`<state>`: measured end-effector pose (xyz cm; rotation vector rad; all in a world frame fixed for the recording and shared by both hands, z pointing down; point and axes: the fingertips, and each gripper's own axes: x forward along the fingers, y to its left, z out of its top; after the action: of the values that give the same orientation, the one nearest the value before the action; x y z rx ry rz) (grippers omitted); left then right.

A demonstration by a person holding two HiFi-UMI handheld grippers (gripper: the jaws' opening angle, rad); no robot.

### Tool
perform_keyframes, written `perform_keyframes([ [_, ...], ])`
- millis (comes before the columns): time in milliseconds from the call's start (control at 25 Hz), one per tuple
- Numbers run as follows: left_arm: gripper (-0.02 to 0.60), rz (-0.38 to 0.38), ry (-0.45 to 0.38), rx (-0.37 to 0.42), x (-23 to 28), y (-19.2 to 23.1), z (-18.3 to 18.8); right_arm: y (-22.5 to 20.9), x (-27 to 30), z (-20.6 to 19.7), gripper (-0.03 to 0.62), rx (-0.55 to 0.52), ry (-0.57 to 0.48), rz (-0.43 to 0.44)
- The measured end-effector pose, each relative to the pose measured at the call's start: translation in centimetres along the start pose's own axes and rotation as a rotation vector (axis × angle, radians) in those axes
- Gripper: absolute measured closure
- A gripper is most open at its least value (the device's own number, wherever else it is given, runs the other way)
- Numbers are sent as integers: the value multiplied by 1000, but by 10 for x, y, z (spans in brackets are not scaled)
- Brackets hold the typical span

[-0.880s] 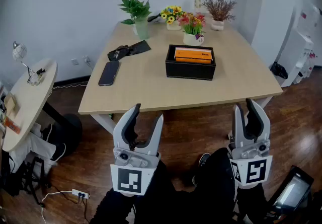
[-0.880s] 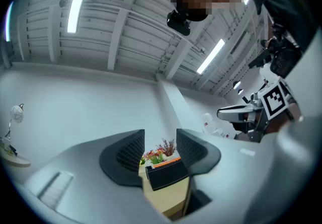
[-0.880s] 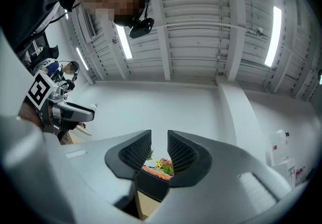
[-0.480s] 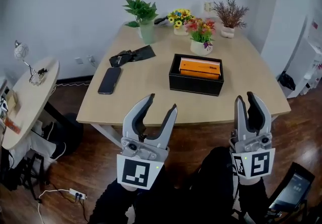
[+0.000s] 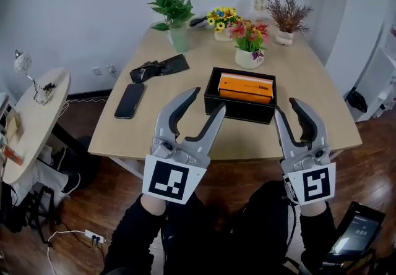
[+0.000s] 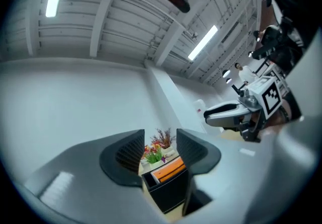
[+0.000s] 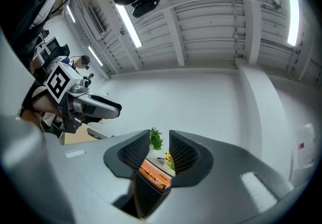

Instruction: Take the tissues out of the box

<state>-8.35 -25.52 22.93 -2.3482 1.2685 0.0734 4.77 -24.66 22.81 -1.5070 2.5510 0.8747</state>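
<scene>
Wooden table (image 5: 185,82) carries the black box (image 5: 240,107) with the orange tissue pack (image 5: 245,86) inside, and left gripper (image 5: 209,99) and right gripper (image 5: 285,107) hover before that box, jaws apart and empty; a snug pack could drag the box up.

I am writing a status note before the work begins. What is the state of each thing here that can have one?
Left gripper: open, nothing between the jaws.
Right gripper: open, nothing between the jaws.
Box: open at the top, upright on the table.
Tissue pack: lying inside the box, not yet taken out.
Phone: lying flat on the table.
</scene>
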Motion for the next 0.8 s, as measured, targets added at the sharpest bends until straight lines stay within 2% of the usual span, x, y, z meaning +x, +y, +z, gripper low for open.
perform_keyframes([
  [80,400,-91,57,20,15,-10,-4,-8,2,-3,464,10,31,27],
  [280,373,-322,215,162,56,-27,-17,-25,25,-13,436,4,135,132],
  [400,348,-432,359,219,77,-26,-39,-25,46,-41,419,-34,275,240],
  [560,350,-601,565,364,94,-26,-77,-20,64,-85,397,-90,498,414],
  [680,350,-677,665,432,102,-23,-99,-11,71,-108,390,-156,630,533],
  [800,350,-730,718,478,110,-22,-113,-7,81,-119,390,-200,691,592],
])
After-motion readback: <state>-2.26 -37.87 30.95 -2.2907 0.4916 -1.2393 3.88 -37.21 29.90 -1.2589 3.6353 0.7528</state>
